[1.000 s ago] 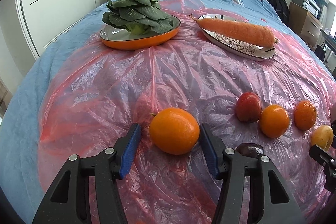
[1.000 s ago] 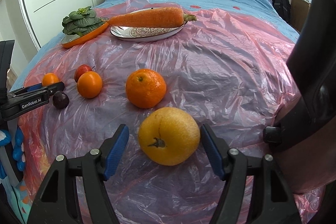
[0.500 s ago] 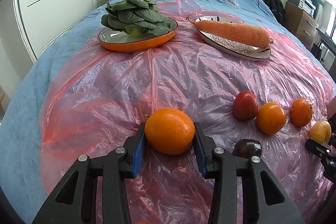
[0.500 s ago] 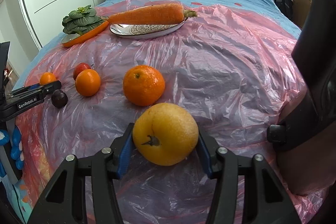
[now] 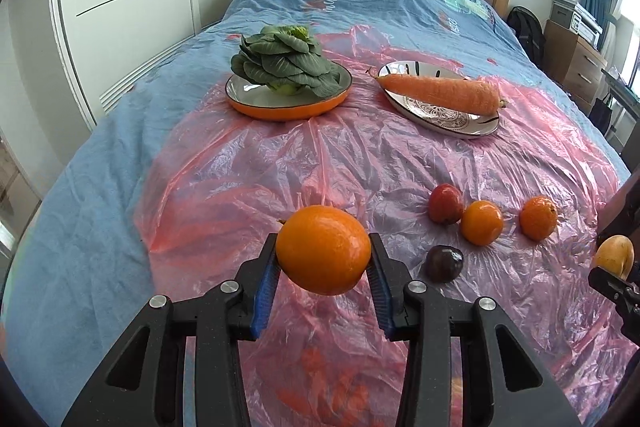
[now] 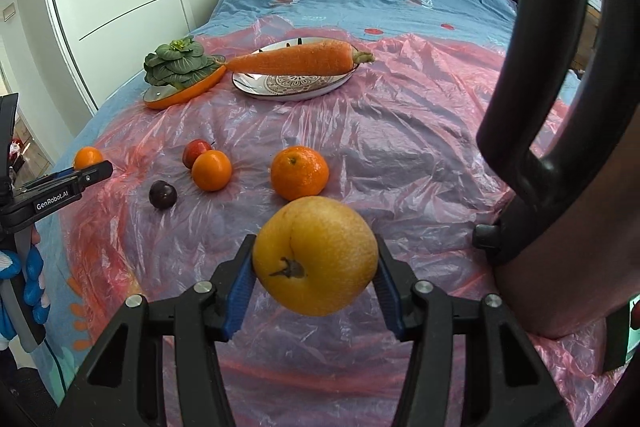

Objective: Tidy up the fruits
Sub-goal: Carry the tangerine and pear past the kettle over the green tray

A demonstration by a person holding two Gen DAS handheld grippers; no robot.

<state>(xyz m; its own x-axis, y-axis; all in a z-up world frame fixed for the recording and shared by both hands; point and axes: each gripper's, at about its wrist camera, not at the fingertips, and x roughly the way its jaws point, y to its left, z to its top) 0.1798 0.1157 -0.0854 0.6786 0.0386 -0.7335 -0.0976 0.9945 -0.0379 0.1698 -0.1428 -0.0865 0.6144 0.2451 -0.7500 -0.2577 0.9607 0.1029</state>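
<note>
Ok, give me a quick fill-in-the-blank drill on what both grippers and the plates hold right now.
The left gripper is shut on an ____.
The right gripper is shut on a ____ fruit.
The patterned plate holds a ____.
The leafy greens sit on the ____-rimmed plate.

Missing words: orange; yellow; carrot; orange

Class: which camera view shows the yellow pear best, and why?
The right wrist view: the yellow pear fills its centre, clamped in the right gripper. The left wrist view shows it small at the right edge.
</note>
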